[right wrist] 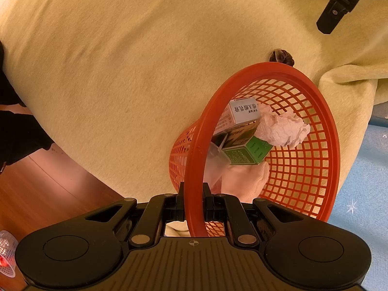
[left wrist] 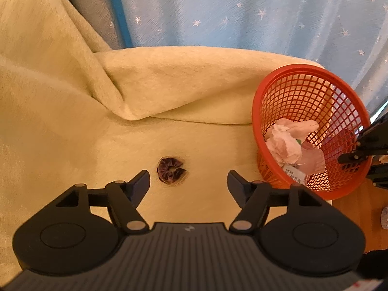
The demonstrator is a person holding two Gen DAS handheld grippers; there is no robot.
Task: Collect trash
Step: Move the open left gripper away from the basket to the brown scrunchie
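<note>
A small dark purple crumpled wrapper (left wrist: 171, 173) lies on the pale yellow blanket (left wrist: 72, 121). My left gripper (left wrist: 188, 181) hovers just short of it, open, nothing between its fingers. The red mesh basket (left wrist: 266, 92) stands at the right on the blanket's edge, holding crumpled pink tissue (left wrist: 283, 143) and small cartons. In the right wrist view my right gripper (right wrist: 193, 194) is shut on the red basket rim (right wrist: 194, 160). Inside lie crumpled tissue (right wrist: 283, 131), a green carton (right wrist: 247, 151) and a white carton (right wrist: 240, 112). The wrapper (right wrist: 282, 57) peeks out beyond the basket.
A blue star-patterned curtain (left wrist: 242, 12) hangs behind the blanket. Wooden floor (right wrist: 36, 189) shows at lower left in the right wrist view, with a small white mesh cup (right wrist: 6, 252) on it. A blanket fold (left wrist: 116, 89) rises behind the wrapper.
</note>
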